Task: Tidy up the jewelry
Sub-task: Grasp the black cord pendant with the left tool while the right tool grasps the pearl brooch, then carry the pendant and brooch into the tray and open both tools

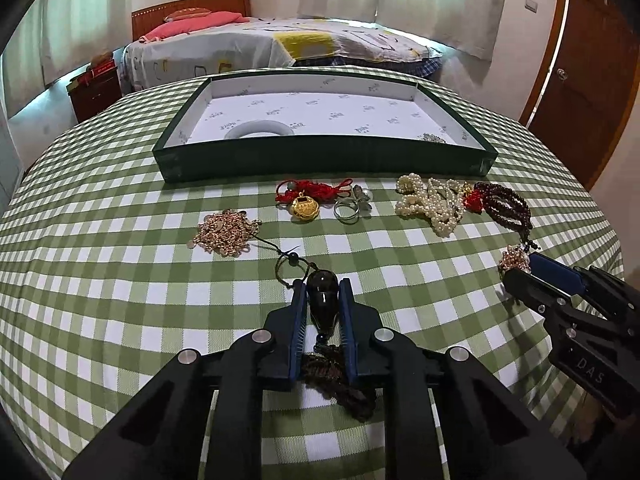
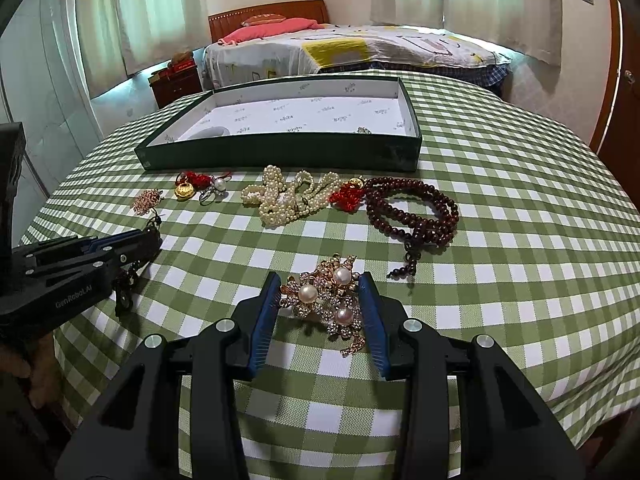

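Observation:
A dark gourd-shaped pendant (image 1: pixel 322 304) with a brown tassel (image 1: pixel 340 380) lies on the checked tablecloth, and my left gripper (image 1: pixel 322 286) is shut on it, both blue pads against its sides. My right gripper (image 2: pixel 320 280) is shut on a gold pearl brooch (image 2: pixel 324 300) that rests on the cloth. In the left wrist view the right gripper (image 1: pixel 520 270) shows at the right edge with the brooch (image 1: pixel 514 260) at its tip. A green tray (image 1: pixel 320 156) with a white lining stands behind, holding a white bangle (image 1: pixel 260 128) and a small sparkly piece (image 1: pixel 432 137).
In front of the tray lie a gold chain pile (image 1: pixel 226 232), a red cord with a gold lock (image 1: pixel 304 206), silver rings (image 1: pixel 352 208), a pearl necklace (image 1: pixel 432 204) and dark red beads (image 1: pixel 504 204). A bed (image 1: pixel 280 44) stands beyond the table.

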`<state>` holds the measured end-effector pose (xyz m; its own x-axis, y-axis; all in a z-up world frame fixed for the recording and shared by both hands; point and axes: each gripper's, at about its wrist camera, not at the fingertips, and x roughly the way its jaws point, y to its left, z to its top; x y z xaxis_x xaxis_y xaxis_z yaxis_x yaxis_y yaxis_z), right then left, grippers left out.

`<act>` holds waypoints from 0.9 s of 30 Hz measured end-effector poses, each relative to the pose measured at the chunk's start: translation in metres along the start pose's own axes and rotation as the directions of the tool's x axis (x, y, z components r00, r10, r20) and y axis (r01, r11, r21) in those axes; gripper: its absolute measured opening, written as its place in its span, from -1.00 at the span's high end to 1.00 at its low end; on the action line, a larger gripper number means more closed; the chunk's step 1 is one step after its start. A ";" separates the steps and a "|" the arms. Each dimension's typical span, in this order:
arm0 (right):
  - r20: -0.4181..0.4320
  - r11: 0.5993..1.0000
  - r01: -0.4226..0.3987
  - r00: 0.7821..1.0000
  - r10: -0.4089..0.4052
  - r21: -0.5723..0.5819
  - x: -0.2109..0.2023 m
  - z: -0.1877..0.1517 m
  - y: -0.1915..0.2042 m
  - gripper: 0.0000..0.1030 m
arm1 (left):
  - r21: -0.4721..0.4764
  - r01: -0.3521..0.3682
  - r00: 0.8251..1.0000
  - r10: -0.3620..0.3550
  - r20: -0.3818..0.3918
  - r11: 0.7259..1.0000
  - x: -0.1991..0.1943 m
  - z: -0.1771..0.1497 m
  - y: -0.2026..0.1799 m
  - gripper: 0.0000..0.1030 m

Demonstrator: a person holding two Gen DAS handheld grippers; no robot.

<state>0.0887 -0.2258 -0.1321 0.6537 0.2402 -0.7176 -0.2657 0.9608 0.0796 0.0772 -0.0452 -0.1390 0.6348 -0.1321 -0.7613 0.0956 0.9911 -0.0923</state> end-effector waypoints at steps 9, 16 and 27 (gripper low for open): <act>0.036 1.000 -0.020 0.999 0.019 0.012 -0.010 0.008 0.000 0.24 | 0.001 -0.010 0.995 0.010 0.096 1.000 -0.027 0.010 0.001 0.67; 0.088 0.999 -0.041 0.995 0.039 0.019 -0.024 0.027 0.002 0.24 | -0.020 0.015 0.990 -0.012 0.142 1.000 -0.040 0.029 0.004 0.67; 0.187 0.998 -0.064 0.980 0.060 0.016 -0.028 0.085 0.001 0.24 | 0.002 0.055 0.974 -0.054 0.220 0.998 -0.044 0.083 -0.005 0.67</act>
<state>0.1308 -0.2200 -0.0527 0.7579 0.3188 -0.5692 -0.2954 0.9456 0.1363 0.1125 -0.0451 -0.0516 0.7816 -0.1852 -0.5956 0.1318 0.9824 -0.1325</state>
